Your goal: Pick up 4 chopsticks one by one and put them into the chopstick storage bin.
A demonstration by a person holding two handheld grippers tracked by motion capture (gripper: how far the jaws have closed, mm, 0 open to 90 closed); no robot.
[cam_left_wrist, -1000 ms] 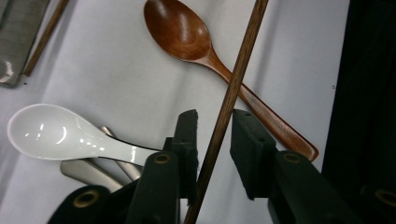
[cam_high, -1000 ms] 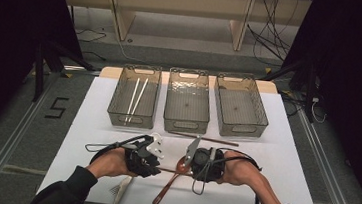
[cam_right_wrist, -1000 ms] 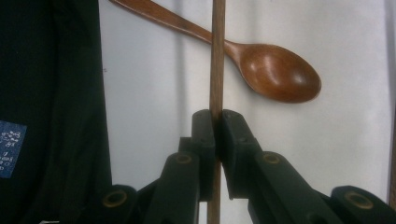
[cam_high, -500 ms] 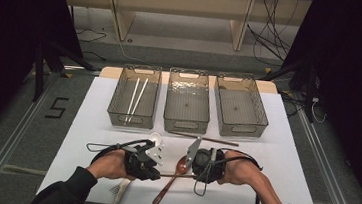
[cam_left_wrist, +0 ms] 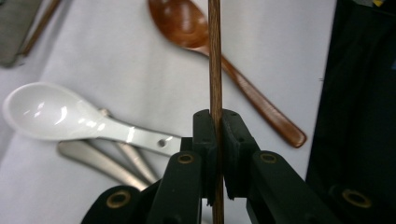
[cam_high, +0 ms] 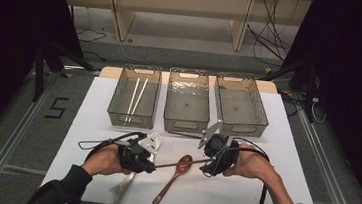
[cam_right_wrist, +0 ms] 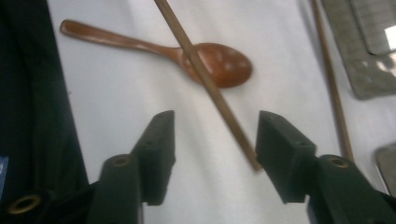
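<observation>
Chopstick [cam_left_wrist: 215,56], a dark wooden one, is passing from one gripper to the other, held off the white worktop [cam_high: 286,192] near its front edge. The left gripper [cam_high: 148,167] is clenched on one end of it; in the left gripper view the stick runs straight up between the two pads pressed against it. The right gripper [cam_high: 209,160] has just been opening: in the right gripper view its jaws stand apart with the chopstick's other end between them, close to one pad, and I cannot tell whether it touches.

Below the stick a brown wooden spoon [cam_high: 171,177] lies on the worktop toward the front edge. Beside the left gripper lie a white ceramic spoon [cam_left_wrist: 74,119] and some metal cutlery handles [cam_left_wrist: 105,163].

Farther back, a second dark chopstick [cam_high: 186,134] lies on the worktop just in front of three clear plastic bins along the far edge. The left bin [cam_high: 118,111] holds two pale chopsticks [cam_high: 135,97]. The middle bin [cam_high: 185,124] and the right bin [cam_high: 262,121] look empty.

Judging from this, the sorting has barely begun: only the pale pair is put away. The handover seems nearly complete, and this chopstick, its twin, the spoons and the metal pieces all wait to be binned.
</observation>
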